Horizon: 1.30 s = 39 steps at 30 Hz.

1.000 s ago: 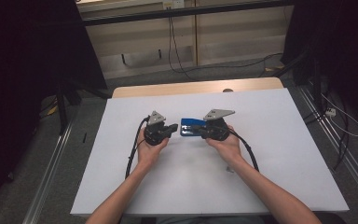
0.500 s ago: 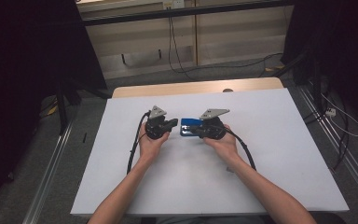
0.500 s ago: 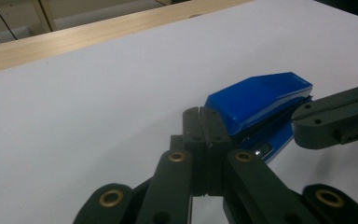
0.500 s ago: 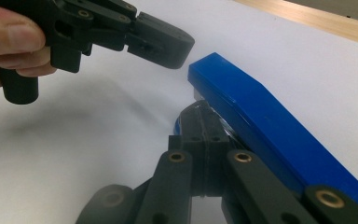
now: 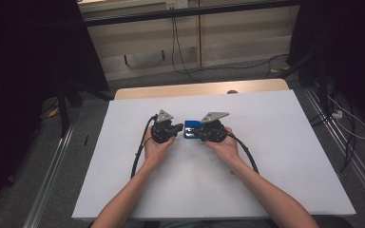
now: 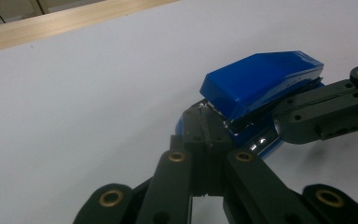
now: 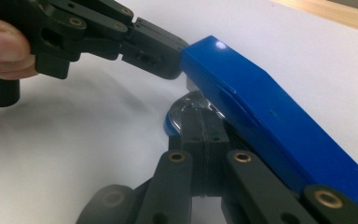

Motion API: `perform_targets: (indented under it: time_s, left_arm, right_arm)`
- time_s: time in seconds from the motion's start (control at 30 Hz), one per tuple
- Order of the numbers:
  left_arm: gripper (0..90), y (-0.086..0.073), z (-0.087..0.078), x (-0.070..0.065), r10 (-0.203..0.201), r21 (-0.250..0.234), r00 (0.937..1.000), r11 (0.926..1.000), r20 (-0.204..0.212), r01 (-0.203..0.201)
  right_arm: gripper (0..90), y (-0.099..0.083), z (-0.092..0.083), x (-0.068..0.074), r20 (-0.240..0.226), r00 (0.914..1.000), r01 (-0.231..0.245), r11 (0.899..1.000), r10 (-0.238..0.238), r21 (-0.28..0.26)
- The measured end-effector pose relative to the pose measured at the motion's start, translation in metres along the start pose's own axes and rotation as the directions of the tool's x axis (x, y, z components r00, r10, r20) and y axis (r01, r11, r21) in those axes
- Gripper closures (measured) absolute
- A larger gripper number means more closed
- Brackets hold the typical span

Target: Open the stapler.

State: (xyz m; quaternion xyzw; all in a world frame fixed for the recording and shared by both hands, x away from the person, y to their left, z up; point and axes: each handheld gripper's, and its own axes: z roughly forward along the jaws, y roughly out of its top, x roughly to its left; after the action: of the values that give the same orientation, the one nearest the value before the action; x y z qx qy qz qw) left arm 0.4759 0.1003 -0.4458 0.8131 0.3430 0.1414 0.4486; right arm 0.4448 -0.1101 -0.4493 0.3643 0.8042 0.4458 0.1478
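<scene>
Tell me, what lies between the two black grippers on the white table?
A glossy blue plastic stapler lies between the left gripper and right gripper, in the high view.

White tbl [image 5: 285, 156] w/ wood far edge; blue stapler [image 5: 191, 128] on it, mid.

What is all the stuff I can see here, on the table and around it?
stapler: one, blue, mid-table between the two claws
white sheet: one, covers most of the table
table: one, light wood, bare strip at the far edge
cables: several, dark, on the floor beyond the table
left claw: one, black, shut, tip at the stapler
right claw: one, black, shut, tip at the stapler
forearms: two, entering from the bottom
</scene>
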Motion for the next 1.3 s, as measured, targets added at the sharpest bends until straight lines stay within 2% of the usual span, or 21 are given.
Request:
perform_targets:
  time_s: [0.13, 0.33, 0.5, 0.67, 1.3]
  left_arm:
    - [90.0, -0.0004, 0.0015, -0.0011, 0.0, 0.0, 1.0, 1.0, -0.003, 0.0]
    - [90.0, -0.0018, 0.0031, -0.002, 0.009, 0.011, 0.9999, 0.9999, -0.007, -0.009]
    - [90.0, -0.0043, 0.0071, -0.0047, 0.034, 0.028, 0.9991, 0.999, -0.023, -0.034]
    - [90.0, -0.0031, 0.0063, -0.0048, 0.036, 0.017, 0.999, 0.9992, -0.026, -0.036]
    - [90.0, 0.0011, 0.0041, -0.006, 0.035, -0.016, 0.999, 0.9993, -0.029, -0.035]
  right_arm:
    - [90.0, -0.0009, 0.0027, -0.0005, 0.019, 0.9998, -0.007, 1.0, 0.006, 0.016]
    - [90.0, -0.0014, 0.0042, -0.0002, 0.023, 0.9997, 0.001, 1.0, -0.001, 0.022]
    - [90.0, -0.0013, 0.0042, 0.001, 0.029, 0.9996, 0.002, 1.0, -0.003, 0.025]
    - [90.0, -0.0012, 0.0041, 0.0013, 0.03, 0.9995, 0.01, 1.0, -0.011, 0.028]
    - [90.0, -0.0022, 0.0057, 0.0032, 0.05, 0.9987, -0.011, 1.0, 0.011, 0.012]
